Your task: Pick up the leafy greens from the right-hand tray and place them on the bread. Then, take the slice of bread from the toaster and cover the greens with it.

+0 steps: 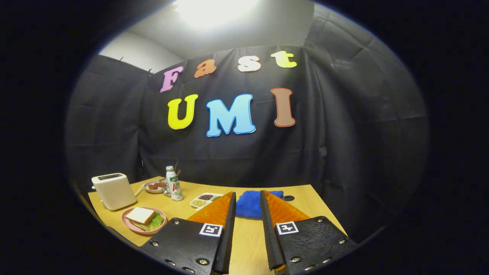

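Your tool (pixel 248 206) hangs above the pale wooden counter (pixel 244 244) with its two fingers spread apart and nothing between them; the bare gap frames a rumpled blue cloth (pixel 249 206) lying just beyond the tips. Off to your left, well apart from the fingers, sits the round pink plate (pixel 131 224), and on it a square slice of pale bread (pixel 140 215) lies over ruffled leafy greens (pixel 154 222), whose green frill pokes out at the slice's near side. So the greens already lie covered, as the job wants them; whether another slice lies under them you can't see from here. Behind the plate stands the cream boxy toaster (pixel 114 190); its top slot looks dark, and I can't tell whether anything stands in it. By my judgement that sandwich is light and soft throughout: the bread would dent under a hard squeeze, so a hold belongs across its flat faces near an edge, gently, while the greens look limp and floppy, likely to slide or tear if pinched at a frill rather than the bunched middle. Further back a small white bottle with a green cap (pixel 174 184) stands by a little dish of red pieces (pixel 154 186), and a white divided tray of beans (pixel 204 200) sits just ahead of your left finger.
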